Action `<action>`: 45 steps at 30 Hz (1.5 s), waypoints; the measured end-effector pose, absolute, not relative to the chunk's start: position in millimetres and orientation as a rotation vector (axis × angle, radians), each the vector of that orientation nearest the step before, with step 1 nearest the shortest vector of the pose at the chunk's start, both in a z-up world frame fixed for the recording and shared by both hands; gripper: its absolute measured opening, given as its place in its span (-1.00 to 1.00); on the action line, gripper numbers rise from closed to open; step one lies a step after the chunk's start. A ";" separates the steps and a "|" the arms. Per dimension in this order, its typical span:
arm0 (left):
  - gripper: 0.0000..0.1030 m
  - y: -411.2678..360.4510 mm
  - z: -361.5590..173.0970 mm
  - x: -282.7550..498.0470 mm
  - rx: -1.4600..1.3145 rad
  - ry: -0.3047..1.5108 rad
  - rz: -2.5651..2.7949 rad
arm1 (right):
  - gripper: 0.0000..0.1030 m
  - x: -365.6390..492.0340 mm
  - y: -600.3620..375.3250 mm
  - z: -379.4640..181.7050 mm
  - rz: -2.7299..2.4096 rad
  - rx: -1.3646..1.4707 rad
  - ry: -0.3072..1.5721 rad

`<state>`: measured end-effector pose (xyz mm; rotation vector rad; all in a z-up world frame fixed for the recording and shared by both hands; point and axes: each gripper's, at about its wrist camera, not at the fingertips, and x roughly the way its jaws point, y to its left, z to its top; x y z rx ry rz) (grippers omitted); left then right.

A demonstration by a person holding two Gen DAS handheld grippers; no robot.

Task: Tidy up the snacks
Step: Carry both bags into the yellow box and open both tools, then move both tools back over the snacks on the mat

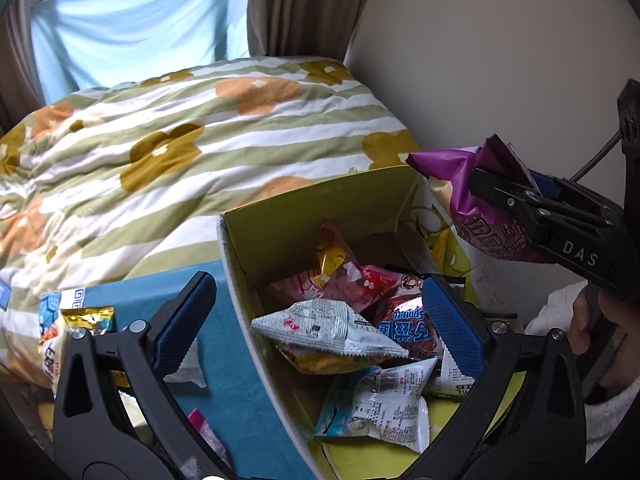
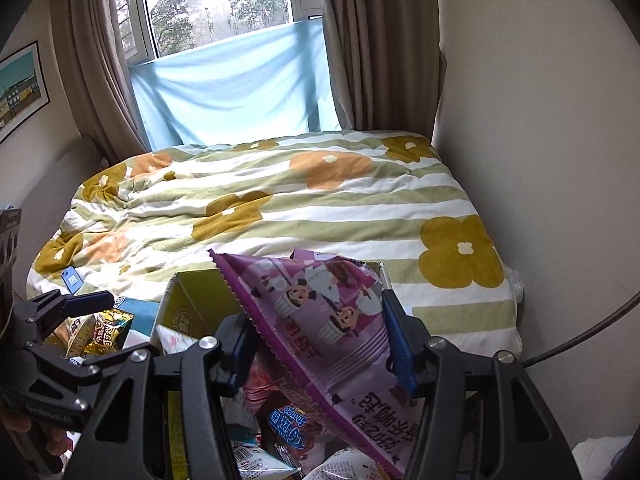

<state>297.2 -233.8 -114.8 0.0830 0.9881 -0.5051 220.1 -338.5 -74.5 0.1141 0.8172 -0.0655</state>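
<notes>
Right wrist view shows the purple snack bag (image 2: 320, 320) clamped in my right hand-held gripper (image 2: 320, 344), above the yellow box (image 1: 276, 216). Beside it, my left hand-held gripper (image 1: 320, 320) gapes empty over the packets. Risk: the slick bag could slip and miss the box.

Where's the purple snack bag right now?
The purple bag is clamped in the right gripper, held above the yellow box of snacks at the foot of the bed.

Floral striped duvet (image 2: 280, 208), brown curtains (image 2: 372, 40), framed picture (image 2: 20, 88)
</notes>
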 end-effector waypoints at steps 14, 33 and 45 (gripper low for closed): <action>0.98 -231.4 -124.9 306.7 0.107 1.011 -0.462 | 0.99 245.4 -325.6 -85.1 -0.005 0.101 0.807; 0.98 -222.9 -76.1 250.3 0.105 0.903 -0.411 | 0.99 191.4 -329.0 -47.5 0.000 0.127 0.741; 0.98 -175.2 -23.7 166.9 0.095 0.745 -0.242 | 0.99 136.7 -299.2 -11.4 0.058 0.038 0.686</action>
